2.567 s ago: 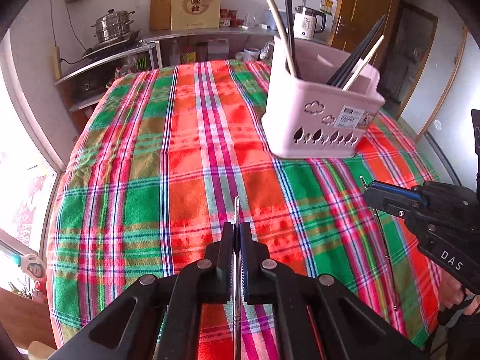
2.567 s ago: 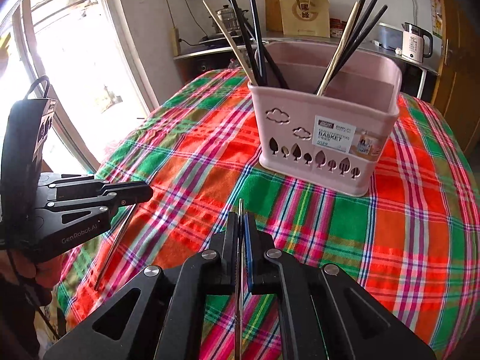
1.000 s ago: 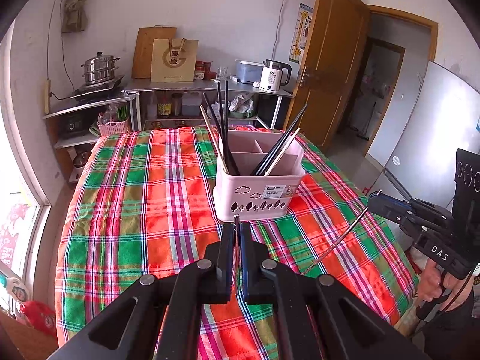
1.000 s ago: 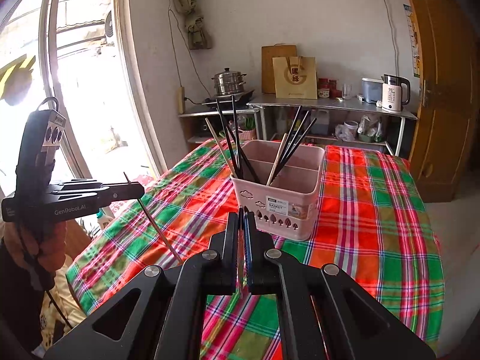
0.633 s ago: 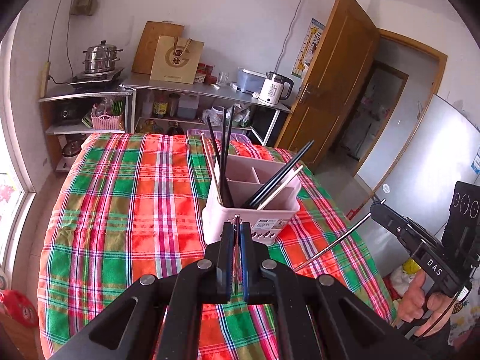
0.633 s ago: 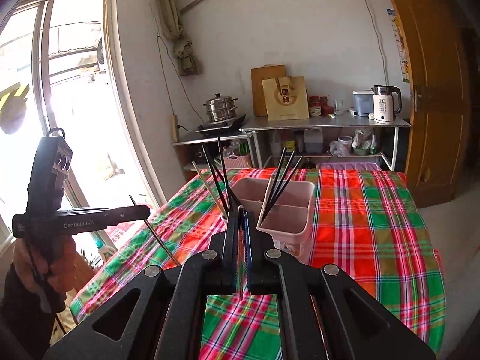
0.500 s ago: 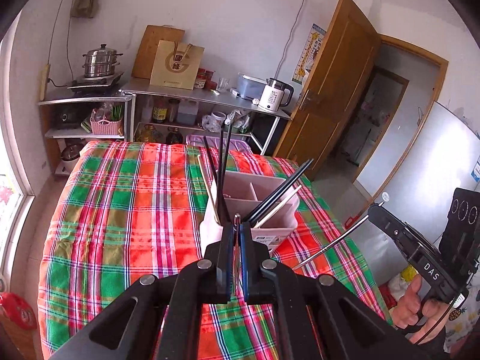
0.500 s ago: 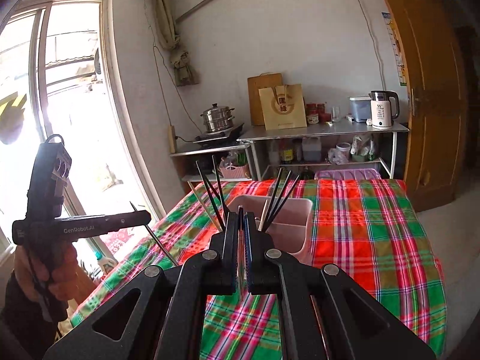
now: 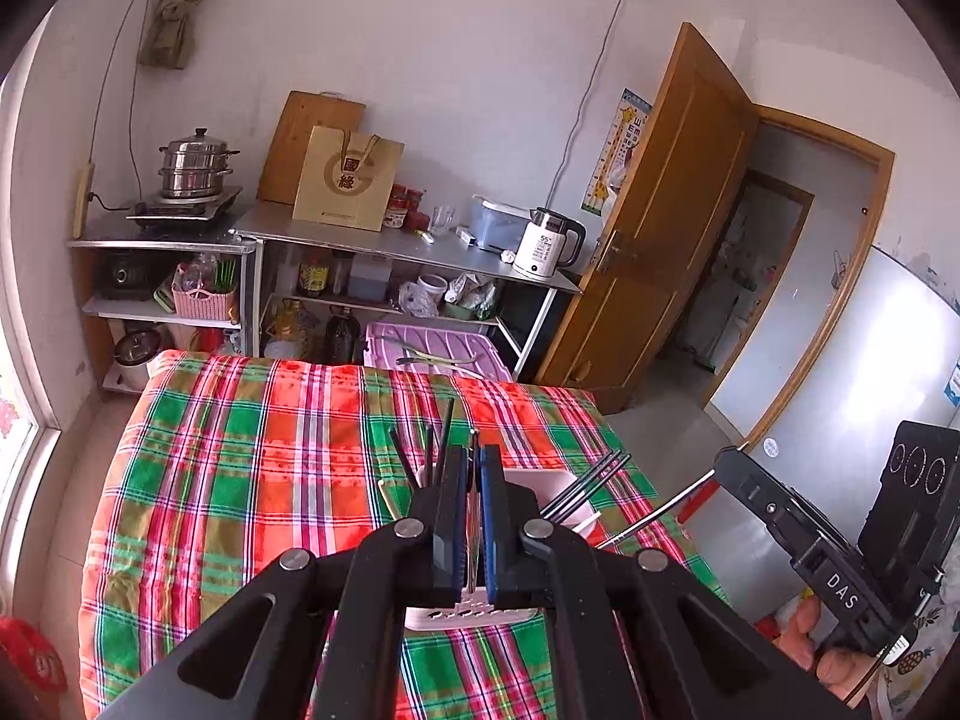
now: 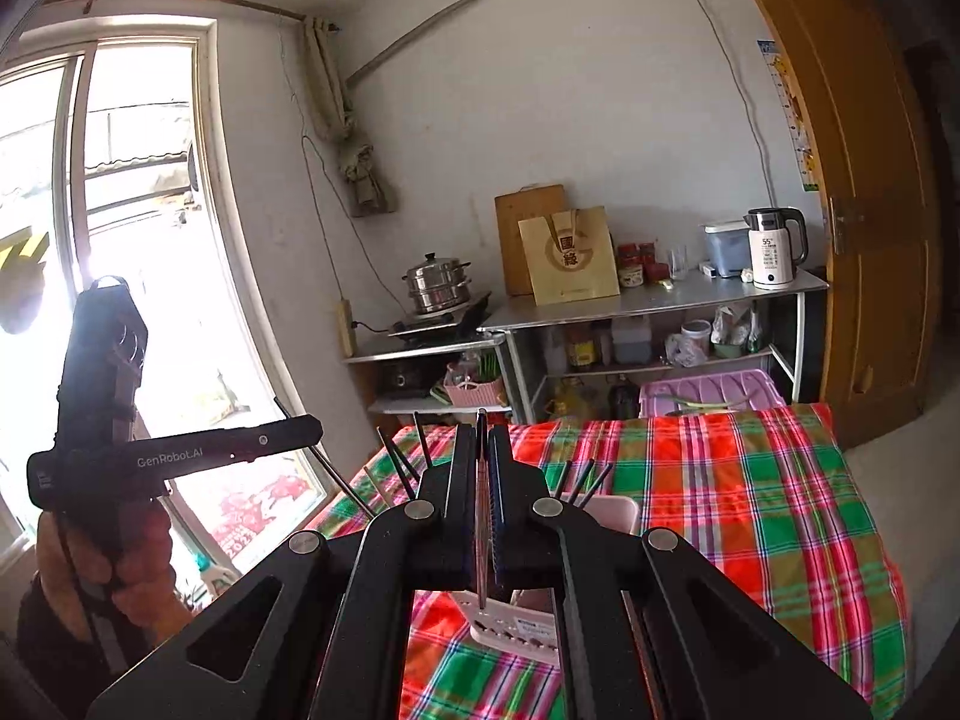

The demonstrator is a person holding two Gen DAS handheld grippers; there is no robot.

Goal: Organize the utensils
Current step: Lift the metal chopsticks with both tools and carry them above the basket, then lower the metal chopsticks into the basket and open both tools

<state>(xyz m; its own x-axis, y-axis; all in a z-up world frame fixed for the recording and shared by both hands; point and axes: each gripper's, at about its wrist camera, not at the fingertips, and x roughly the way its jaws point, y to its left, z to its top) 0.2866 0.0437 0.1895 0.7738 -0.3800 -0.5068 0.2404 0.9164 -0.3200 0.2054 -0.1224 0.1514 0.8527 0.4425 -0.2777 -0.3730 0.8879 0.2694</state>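
Both grippers pinch one thin metal chopstick each — left gripper [image 9: 472, 468], right gripper [image 10: 482, 450] — with the pink plastic utensil basket [image 9: 540, 483] directly below-ahead, its slots upright.

Daylight floods in through the tall white-framed window [image 10: 120, 300], blown out to white glare in the right wrist view. The pale plastered walls [image 9: 450, 90] are evenly lit. Fisheye bending curves both pictures' edges, with dark vignetted corners.
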